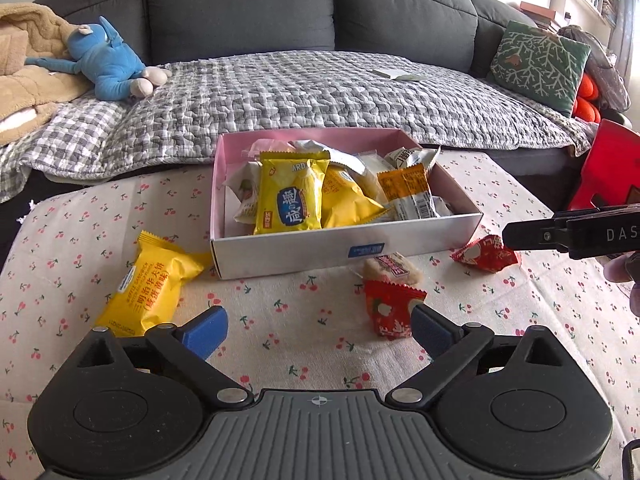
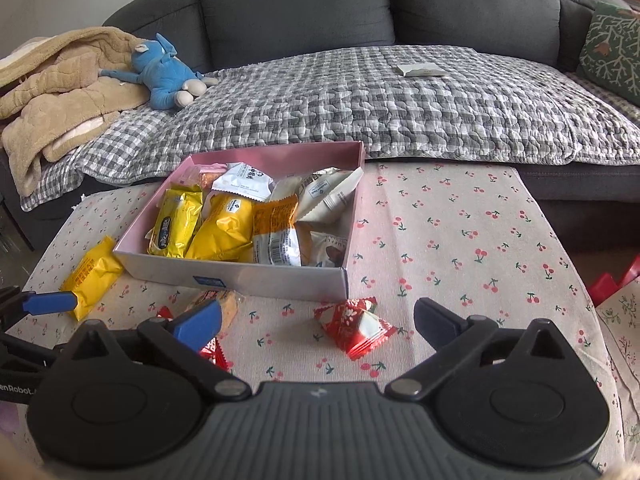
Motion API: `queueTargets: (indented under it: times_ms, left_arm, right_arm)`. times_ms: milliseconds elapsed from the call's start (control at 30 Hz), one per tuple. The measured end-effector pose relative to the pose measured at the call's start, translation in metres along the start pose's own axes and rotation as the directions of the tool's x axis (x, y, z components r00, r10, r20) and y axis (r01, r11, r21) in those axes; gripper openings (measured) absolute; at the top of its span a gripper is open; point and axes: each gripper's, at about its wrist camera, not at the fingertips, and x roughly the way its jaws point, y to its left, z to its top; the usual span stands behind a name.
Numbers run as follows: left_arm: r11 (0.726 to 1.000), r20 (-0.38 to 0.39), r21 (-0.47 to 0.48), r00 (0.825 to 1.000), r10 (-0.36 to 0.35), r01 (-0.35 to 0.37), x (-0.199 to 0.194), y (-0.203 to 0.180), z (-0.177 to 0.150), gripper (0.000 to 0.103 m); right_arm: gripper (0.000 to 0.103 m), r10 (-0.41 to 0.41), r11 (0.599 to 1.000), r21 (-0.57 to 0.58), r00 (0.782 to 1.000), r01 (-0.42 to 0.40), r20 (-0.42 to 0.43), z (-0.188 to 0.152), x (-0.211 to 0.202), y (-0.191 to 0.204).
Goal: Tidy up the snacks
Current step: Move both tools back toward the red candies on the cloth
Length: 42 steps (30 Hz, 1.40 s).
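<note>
A white box with a pink inside point(image 1: 280, 254) point(image 2: 240, 276) stands on the cherry-print table and holds several snack packets. Loose on the cloth lie a yellow packet point(image 1: 154, 286) point(image 2: 92, 274), a beige bar point(image 1: 394, 268) point(image 2: 226, 302), and two red packets point(image 1: 390, 310) point(image 1: 486, 254). My left gripper point(image 1: 320, 330) is open and empty, with one red packet just past its right finger. My right gripper point(image 2: 318, 322) is open and empty, with a red packet point(image 2: 354, 326) between its fingers' line. The right gripper's finger point(image 1: 532, 236) shows in the left wrist view.
A grey sofa point(image 1: 240, 4) with a checked quilt point(image 1: 320, 92) runs behind the table. A blue plush toy point(image 1: 106, 64) and a tan blanket point(image 2: 60, 92) lie at its left, a green cushion point(image 1: 540, 60) at its right. A red bag point(image 1: 608, 168) stands at the table's right.
</note>
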Motion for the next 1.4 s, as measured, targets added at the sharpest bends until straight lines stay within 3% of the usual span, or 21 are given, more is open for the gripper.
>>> queueTargets:
  times_ms: [333,567,933,1100,1300,1400]
  left_arm:
    - [0.999,-0.023,0.038,0.999,-0.028,0.029,0.011,-0.016,-0.028,0.099]
    - [0.998,-0.038,0.026,0.998,-0.058,0.059,0.025,-0.026,-0.039,0.099]
    - [0.991,0.015,-0.072,0.994,-0.111,0.112,0.047,-0.026,-0.032,0.099]
    - [0.989,0.045,-0.072,0.991,-0.128,0.131,0.055,-0.031,-0.029,0.097]
    - [0.990,0.073,-0.041,0.989,-0.129,0.133,0.058,-0.037,-0.025,0.087]
    - [0.992,0.085,-0.030,0.989,-0.123,0.126,0.058,-0.037,-0.023,0.074]
  right_arm:
    - [0.103,-0.015,0.997,-0.071,1.000,0.013,-0.026,-0.020,0.001,0.000]
    - [0.103,-0.078,0.993,-0.095,0.996,0.073,-0.047,-0.026,0.013,-0.008]
    - [0.102,-0.129,0.989,-0.079,0.989,0.123,-0.070,-0.026,0.040,-0.021]
    - [0.100,-0.126,0.989,-0.083,0.989,0.119,-0.080,-0.027,0.054,-0.026]
    - [0.096,-0.104,0.990,-0.095,0.994,0.099,-0.046,-0.025,0.057,-0.026]
    - [0.088,-0.095,0.991,-0.095,0.995,0.092,-0.032,-0.023,0.057,-0.025]
